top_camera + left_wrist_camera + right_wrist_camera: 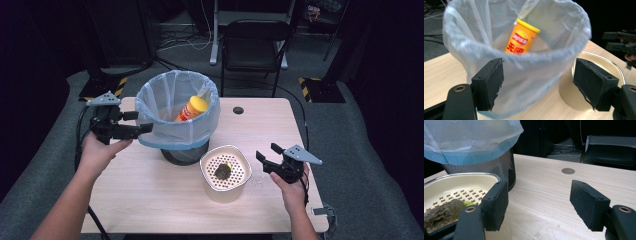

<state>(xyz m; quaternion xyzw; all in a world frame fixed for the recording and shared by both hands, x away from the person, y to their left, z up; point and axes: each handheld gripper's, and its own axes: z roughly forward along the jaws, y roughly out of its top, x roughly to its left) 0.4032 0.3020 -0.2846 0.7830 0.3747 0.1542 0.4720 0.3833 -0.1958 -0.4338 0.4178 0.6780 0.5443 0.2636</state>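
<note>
The left tool (141,122) sits at the near rim of the bin bag (172,131), its jaws spread and not yet pinching the film, while the right tool (267,152) waits, also spread, just beside the strainer bowl (225,194) of scraps (222,171) on the worktop (150,200). The bag is thin and only folded over the mesh bin (182,156). A shallow bite could slip off, and a hard pull could tear it or tip the bin against the bowl, with the yellow canister (192,107) leaning inside.
</note>
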